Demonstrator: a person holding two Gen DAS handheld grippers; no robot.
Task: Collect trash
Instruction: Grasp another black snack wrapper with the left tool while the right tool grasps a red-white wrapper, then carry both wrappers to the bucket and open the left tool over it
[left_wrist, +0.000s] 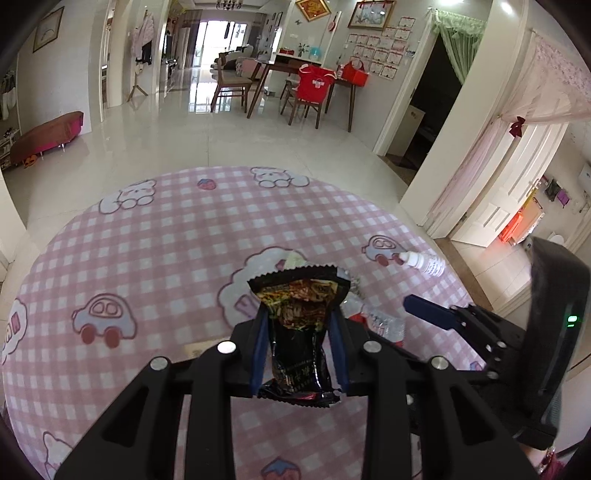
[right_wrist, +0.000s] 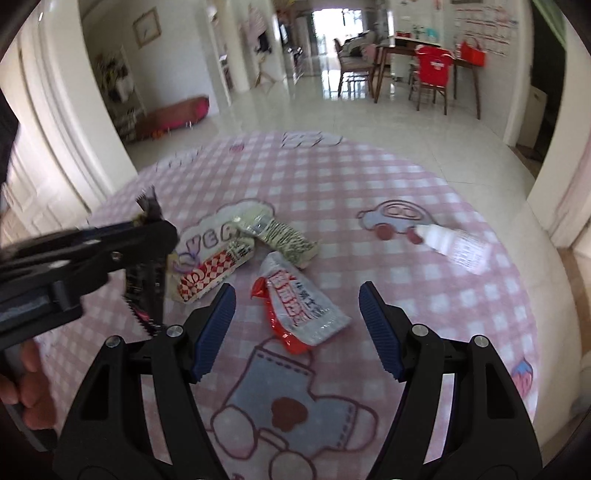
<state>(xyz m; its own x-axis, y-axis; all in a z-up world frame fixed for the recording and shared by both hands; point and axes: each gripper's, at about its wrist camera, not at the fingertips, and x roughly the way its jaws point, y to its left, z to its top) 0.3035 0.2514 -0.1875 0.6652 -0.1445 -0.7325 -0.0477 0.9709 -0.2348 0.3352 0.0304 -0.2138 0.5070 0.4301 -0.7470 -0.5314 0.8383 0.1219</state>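
My left gripper (left_wrist: 299, 319) is shut on a black snack wrapper (left_wrist: 295, 295), which stands upright between the blue pads above the pink checked tablecloth (left_wrist: 166, 240). The right wrist view shows that same left gripper (right_wrist: 155, 236) side-on at the left, the black wrapper (right_wrist: 144, 291) hanging through it. My right gripper (right_wrist: 297, 295) is open, its fingers astride a red-and-white wrapper (right_wrist: 306, 314) that lies flat on the cloth. Its pads do not touch the wrapper. One blue finger of the right gripper (left_wrist: 428, 314) reaches in from the right in the left wrist view.
A red-checked wrapper (right_wrist: 210, 273), a green-striped wrapper (right_wrist: 284, 236) and a small white bottle (right_wrist: 450, 243) also lie on the round table (right_wrist: 369, 177). A person's hand (right_wrist: 22, 387) is at the lower left. Beyond is tiled floor with a dining table and chairs (left_wrist: 303, 85).
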